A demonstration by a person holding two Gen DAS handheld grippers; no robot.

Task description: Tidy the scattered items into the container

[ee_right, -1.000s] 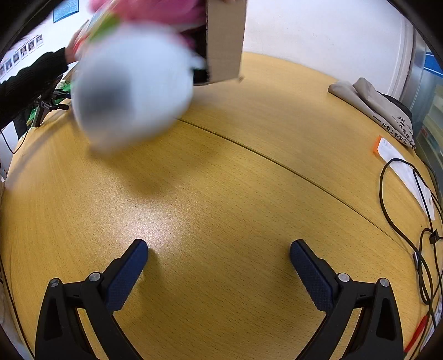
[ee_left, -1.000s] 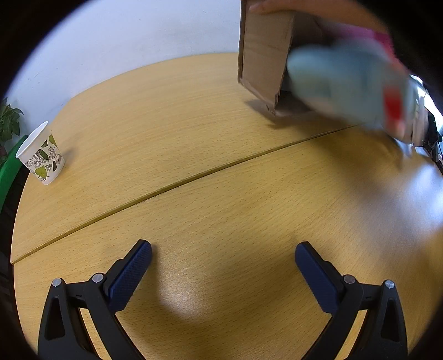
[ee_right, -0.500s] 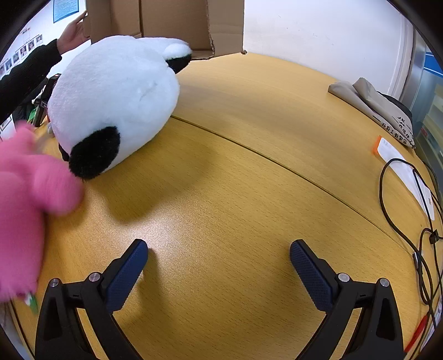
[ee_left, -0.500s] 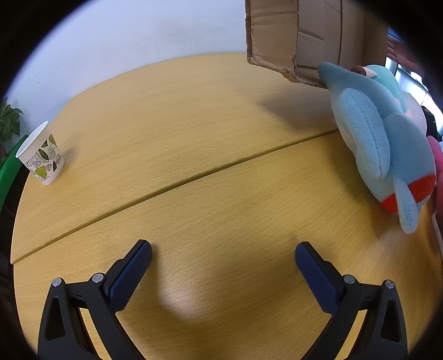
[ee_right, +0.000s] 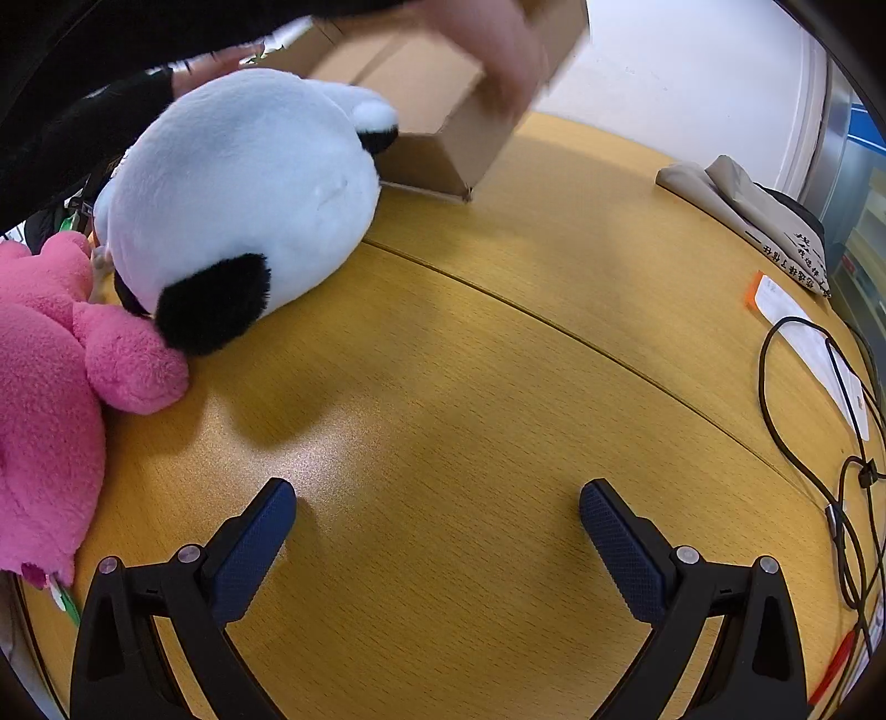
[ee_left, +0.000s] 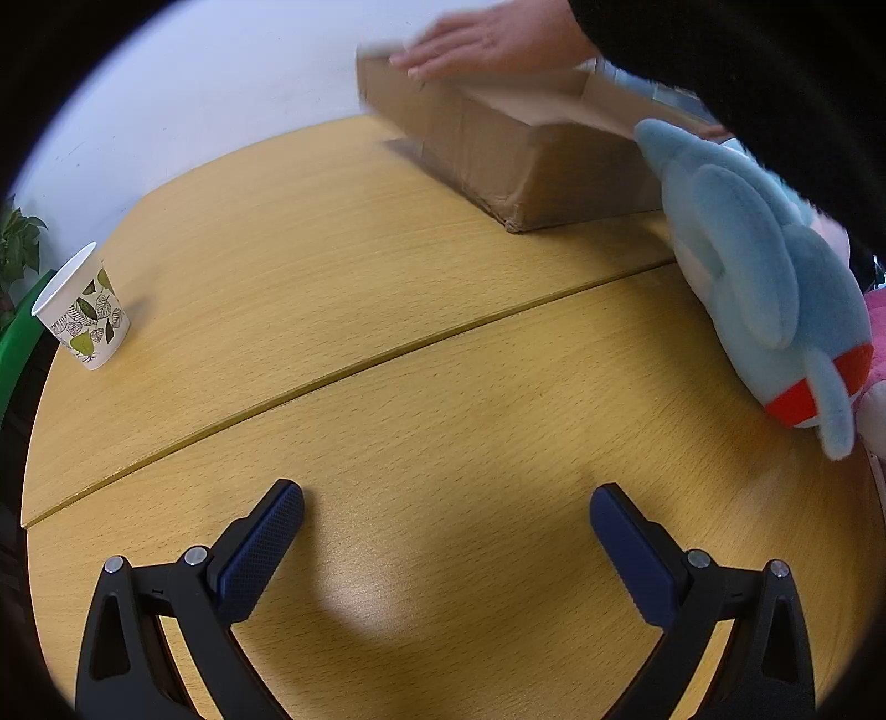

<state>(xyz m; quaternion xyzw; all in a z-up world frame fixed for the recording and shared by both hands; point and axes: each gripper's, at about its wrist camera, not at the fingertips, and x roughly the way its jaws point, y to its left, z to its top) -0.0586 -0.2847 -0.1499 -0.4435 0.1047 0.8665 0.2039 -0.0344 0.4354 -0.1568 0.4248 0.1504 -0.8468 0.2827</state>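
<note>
A brown cardboard box (ee_left: 515, 160) sits open side up at the far side of the wooden table, with a person's hand (ee_left: 487, 44) on its rim; it also shows in the right wrist view (ee_right: 443, 111). A blue plush toy (ee_left: 775, 288) lies at the right in the left wrist view. A white and black plush (ee_right: 238, 210) and a pink plush (ee_right: 50, 399) lie at the left in the right wrist view. My left gripper (ee_left: 446, 531) is open and empty above bare table. My right gripper (ee_right: 437, 526) is open and empty, right of the plush toys.
A paper cup with a leaf print (ee_left: 83, 315) stands at the table's left edge. Folded cloth (ee_right: 747, 216), a paper slip (ee_right: 797, 332) and black cables (ee_right: 830, 443) lie along the right side. A person's dark-sleeved arm (ee_right: 111, 72) reaches over the plush toys.
The box, held tipped up above the table, has been set down open side up. The plush toys that fell from it now lie still. Both grippers have stayed in place.
</note>
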